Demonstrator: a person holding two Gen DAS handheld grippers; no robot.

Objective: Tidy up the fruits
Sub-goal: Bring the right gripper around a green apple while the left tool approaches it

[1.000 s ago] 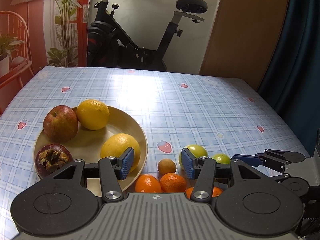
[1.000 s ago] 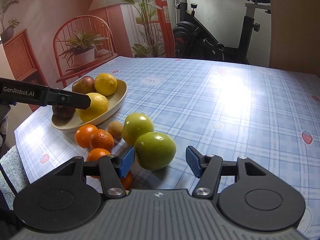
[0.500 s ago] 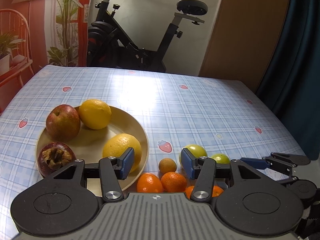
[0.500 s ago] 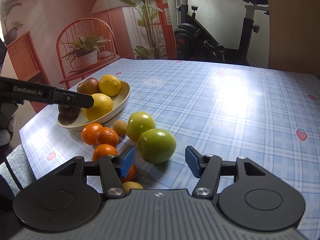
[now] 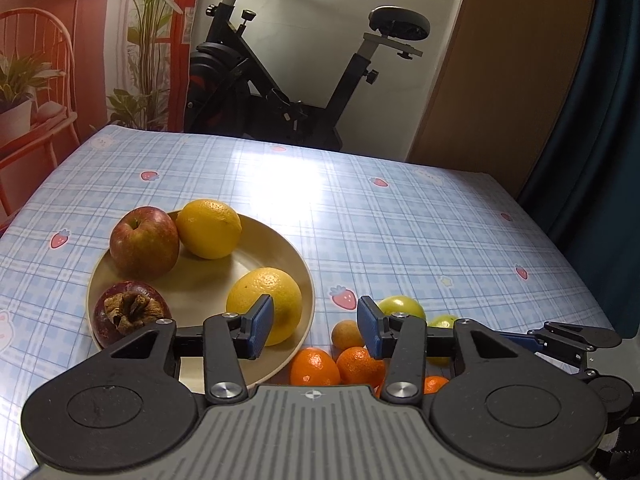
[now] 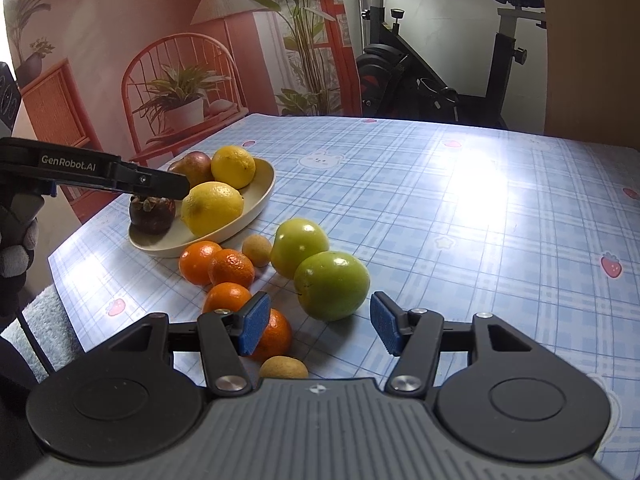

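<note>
A beige plate point(image 5: 304, 280) holds a red apple point(image 5: 144, 242), two yellow citrus fruits point(image 5: 209, 228) and a mangosteen point(image 5: 130, 312). Beside it on the cloth lie several oranges point(image 5: 314, 366), a small brown fruit point(image 5: 347, 334) and two green apples point(image 6: 332, 286). My left gripper point(image 5: 315, 330) hovers over the plate's right rim and the oranges; its jaws are closing with nothing between them. My right gripper point(image 6: 320, 328) stands open just short of the nearer green apple, gripping nothing. A second brown fruit point(image 6: 284, 367) lies under it.
The blue checked tablecloth point(image 6: 480, 208) stretches bare to the right and back. Behind the table stand an exercise bike point(image 5: 288, 92), a red chair with a potted plant point(image 6: 180, 96) and a dark curtain point(image 5: 600, 140). A gloved hand point(image 6: 16, 248) holds the left gripper.
The left jaws have drawn a little closer together. The right view shifted slightly, bringing a small brown fruit into sight under the gripper. No fruit has moved.
</note>
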